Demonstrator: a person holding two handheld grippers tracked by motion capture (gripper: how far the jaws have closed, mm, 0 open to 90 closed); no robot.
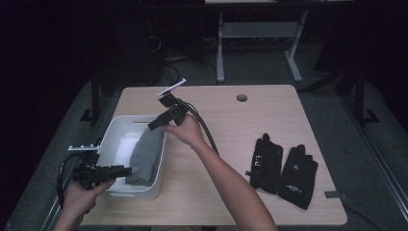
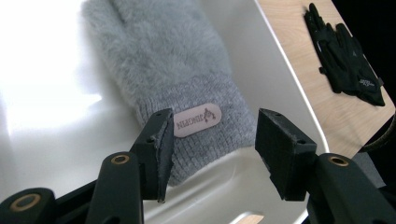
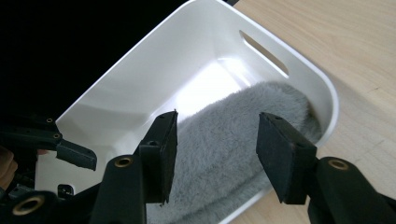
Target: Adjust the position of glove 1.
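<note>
A fluffy grey glove [image 1: 146,154] lies inside the white bin [image 1: 111,139] at the table's left, leaning on the bin's right wall. Its knitted cuff with a small label [image 2: 197,120] points toward my left gripper [image 1: 131,169]. That gripper [image 2: 212,156] hovers over the bin's near end with jaws apart and the cuff just beyond them, not pressed. My right gripper [image 1: 153,126] hangs above the bin's far right rim. In its own view the right gripper [image 3: 217,156] stands open above the fuzzy fingertip end [image 3: 233,140], holding nothing.
Two black gloves [image 1: 284,168] lie side by side on the wooden table [image 1: 231,125] at the right, also visible as black gloves [image 2: 343,56] in the left gripper view. A round cable hole [image 1: 242,97] sits near the far edge. The bin has a slot handle [image 3: 264,52].
</note>
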